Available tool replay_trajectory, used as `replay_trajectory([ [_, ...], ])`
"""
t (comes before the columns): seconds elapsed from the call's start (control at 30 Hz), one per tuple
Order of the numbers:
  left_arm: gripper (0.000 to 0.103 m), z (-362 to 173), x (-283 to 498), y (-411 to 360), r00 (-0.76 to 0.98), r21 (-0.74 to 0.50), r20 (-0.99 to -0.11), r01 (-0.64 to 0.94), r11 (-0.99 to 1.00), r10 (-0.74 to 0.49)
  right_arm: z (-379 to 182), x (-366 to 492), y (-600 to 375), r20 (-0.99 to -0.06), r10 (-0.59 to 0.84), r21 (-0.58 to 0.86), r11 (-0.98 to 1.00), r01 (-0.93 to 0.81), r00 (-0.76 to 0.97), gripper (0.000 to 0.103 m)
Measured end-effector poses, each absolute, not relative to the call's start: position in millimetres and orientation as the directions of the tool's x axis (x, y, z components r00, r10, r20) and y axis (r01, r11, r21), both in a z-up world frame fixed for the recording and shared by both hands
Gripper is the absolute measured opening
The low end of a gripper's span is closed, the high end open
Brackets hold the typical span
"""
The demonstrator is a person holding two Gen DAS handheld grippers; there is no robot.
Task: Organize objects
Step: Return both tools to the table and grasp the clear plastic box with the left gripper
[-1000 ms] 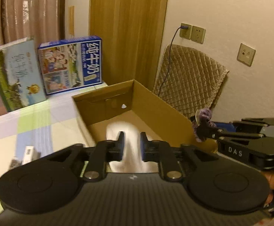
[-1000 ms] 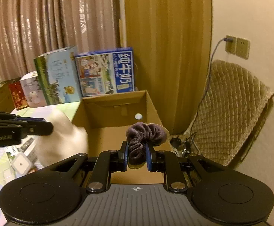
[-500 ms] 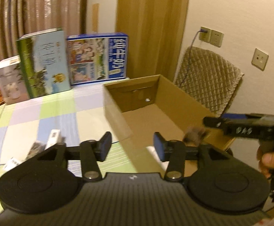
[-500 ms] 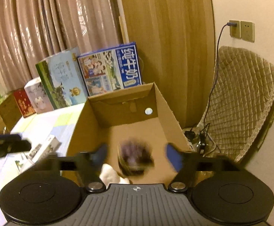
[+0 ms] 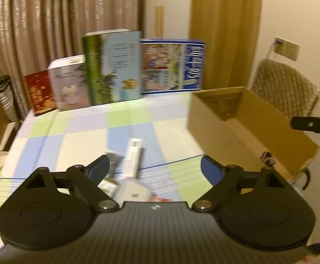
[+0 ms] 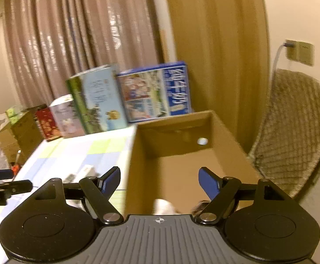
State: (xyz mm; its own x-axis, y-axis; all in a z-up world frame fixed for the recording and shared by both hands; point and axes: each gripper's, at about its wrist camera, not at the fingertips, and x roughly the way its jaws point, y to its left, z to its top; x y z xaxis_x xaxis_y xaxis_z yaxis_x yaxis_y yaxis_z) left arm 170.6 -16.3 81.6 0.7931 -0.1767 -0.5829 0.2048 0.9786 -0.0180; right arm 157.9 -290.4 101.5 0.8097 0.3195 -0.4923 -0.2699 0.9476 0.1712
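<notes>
Both tools gape empty, jaws having just been opening, beside and over the cardboard box.

The left tool (image 5: 154,168) hangs over the tabletop (image 5: 76,140) above blurred small packets (image 5: 133,156), their count unclear. The right tool (image 6: 159,179) faces the cardboard box (image 6: 230,140), where one white item (image 6: 163,205) and one dark scrunchie (image 6: 200,204) are half hidden behind it. Four cartons (image 5: 113,66) stand at the back.
</notes>
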Motion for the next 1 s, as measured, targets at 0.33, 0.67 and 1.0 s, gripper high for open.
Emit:
replay_trajectory([
  [0.33, 0.100, 76.3, 164.9, 51.0, 0.807, 0.018, -0.585, 0.115, 0.993, -0.083, 88.5, 138.1, -214.9, -0.504, 0.420, 0.151, 0.903, -0.401, 0.755, 0.086],
  [0.67, 0.102, 65.3, 144.9, 66.7, 0.791, 0.066, -0.612, 0.067, 0.996, -0.012, 26.3, 112.3, -182.2, -0.585, 0.457, 0.090, 0.858, -0.506, 0.671, 0.086],
  [1.0, 0.102, 26.0, 147.3, 74.3, 0.760, 0.058, -0.650, 0.065, 0.996, -0.012, -24.9, 119.6, -165.1, -0.670, 0.444, 0.079, 0.839, -0.538, 0.595, 0.076],
])
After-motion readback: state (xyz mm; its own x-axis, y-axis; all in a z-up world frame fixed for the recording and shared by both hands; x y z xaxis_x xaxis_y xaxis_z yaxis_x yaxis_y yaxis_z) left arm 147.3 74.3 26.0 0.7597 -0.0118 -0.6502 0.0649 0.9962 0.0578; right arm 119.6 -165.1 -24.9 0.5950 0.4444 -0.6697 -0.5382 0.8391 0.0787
